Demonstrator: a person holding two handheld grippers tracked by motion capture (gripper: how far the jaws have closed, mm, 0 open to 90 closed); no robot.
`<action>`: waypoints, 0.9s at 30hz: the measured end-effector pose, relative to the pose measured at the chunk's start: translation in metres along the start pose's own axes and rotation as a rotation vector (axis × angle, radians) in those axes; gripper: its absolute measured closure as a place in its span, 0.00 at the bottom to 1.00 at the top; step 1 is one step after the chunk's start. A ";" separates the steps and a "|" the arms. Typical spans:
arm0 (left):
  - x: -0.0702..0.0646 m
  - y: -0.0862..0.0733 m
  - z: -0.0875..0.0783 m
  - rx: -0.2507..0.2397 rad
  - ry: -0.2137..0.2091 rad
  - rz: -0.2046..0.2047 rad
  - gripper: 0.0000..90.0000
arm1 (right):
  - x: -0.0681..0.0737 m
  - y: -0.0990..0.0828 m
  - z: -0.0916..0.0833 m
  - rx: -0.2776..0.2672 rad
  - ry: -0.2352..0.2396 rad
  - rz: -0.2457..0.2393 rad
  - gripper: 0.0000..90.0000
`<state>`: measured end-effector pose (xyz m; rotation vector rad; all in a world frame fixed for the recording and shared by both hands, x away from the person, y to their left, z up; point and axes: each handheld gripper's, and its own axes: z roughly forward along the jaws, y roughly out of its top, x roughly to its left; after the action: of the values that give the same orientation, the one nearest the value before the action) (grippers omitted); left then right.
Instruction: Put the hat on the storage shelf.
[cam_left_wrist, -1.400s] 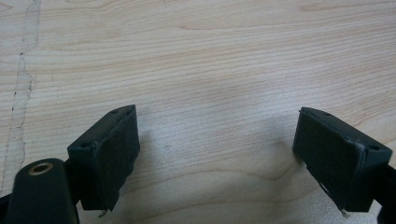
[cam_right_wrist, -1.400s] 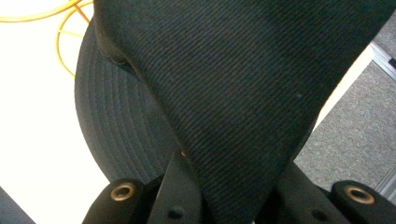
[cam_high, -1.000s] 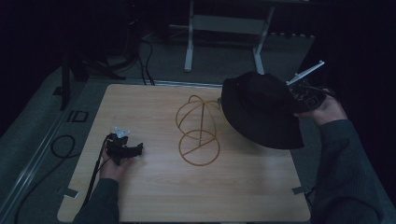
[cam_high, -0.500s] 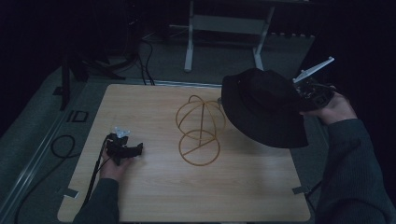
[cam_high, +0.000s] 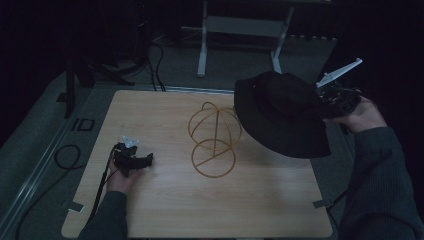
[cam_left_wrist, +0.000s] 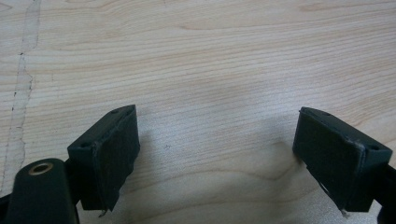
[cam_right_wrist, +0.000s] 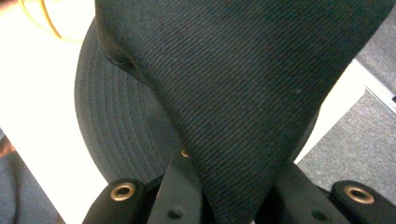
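Right gripper (cam_high: 331, 100) pinches black hat (cam_high: 282, 112) beside wire stand (cam_high: 214, 140).

The high view sits above the near edge of the worktop (cam_high: 200, 200), looking forward and down, far enough back to take in the whole board and the floor beyond. Down low, the left gripper view rides the left claw (cam_left_wrist: 215, 158), facing steeply down and very close to the wood grain. The right gripper view rides the right claw (cam_right_wrist: 229, 205), right up against the black hat (cam_right_wrist: 243, 93), with the worktop edge and grey floor behind. It shares the hat (cam_high: 282, 112) and the wire stand (cam_high: 214, 137) with the high view.
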<state>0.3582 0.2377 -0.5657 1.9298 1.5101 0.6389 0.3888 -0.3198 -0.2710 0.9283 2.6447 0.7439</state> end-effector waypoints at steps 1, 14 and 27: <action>0.000 0.000 0.000 0.000 0.000 0.000 0.17 | 0.001 0.000 -0.002 0.000 -0.001 -0.008 0.97; 0.000 0.000 0.000 0.000 0.000 0.000 0.16 | 0.005 0.002 -0.012 -0.028 0.026 -0.036 0.97; 0.000 0.000 0.000 0.000 0.000 0.000 0.16 | 0.010 0.006 -0.017 -0.049 0.062 -0.072 0.97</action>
<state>0.3582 0.2377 -0.5656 1.9300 1.5100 0.6388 0.3776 -0.3155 -0.2544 0.8056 2.6839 0.8289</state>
